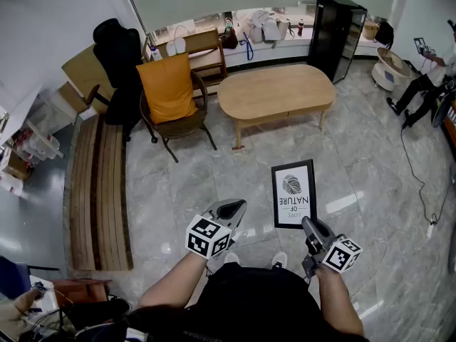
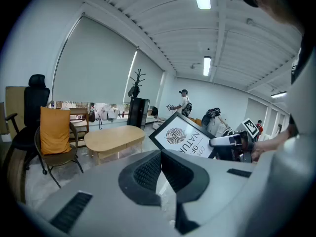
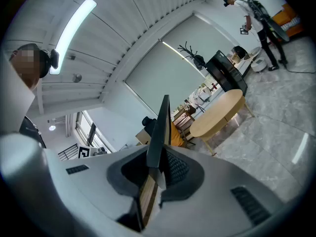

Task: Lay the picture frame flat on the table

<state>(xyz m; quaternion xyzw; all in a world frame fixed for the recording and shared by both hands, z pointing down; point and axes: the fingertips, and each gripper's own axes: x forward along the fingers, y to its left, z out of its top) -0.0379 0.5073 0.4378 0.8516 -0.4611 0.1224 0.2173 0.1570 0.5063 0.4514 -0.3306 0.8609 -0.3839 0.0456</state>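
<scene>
Black-rimmed white picture frame (image 1: 293, 194), leaf motif, pinched by fingers of the right gripper (image 1: 311, 228); left gripper (image 1: 234, 208) at its eight o'clock, fingers together.

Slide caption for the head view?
The right gripper holds the picture frame by one edge, the left gripper shut and empty beside it, the oval table ahead.

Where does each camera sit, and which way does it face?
Head view: on the person's head, facing steeply down; shows forearms, left gripper, right gripper, picture frame.
Left gripper view: on that gripper, along its shut jaws towards the table; the person's right hand shows.
Right gripper view: on that gripper, along jaws clamping the picture frame; the person's head shows.
All three share table and frame.
</scene>
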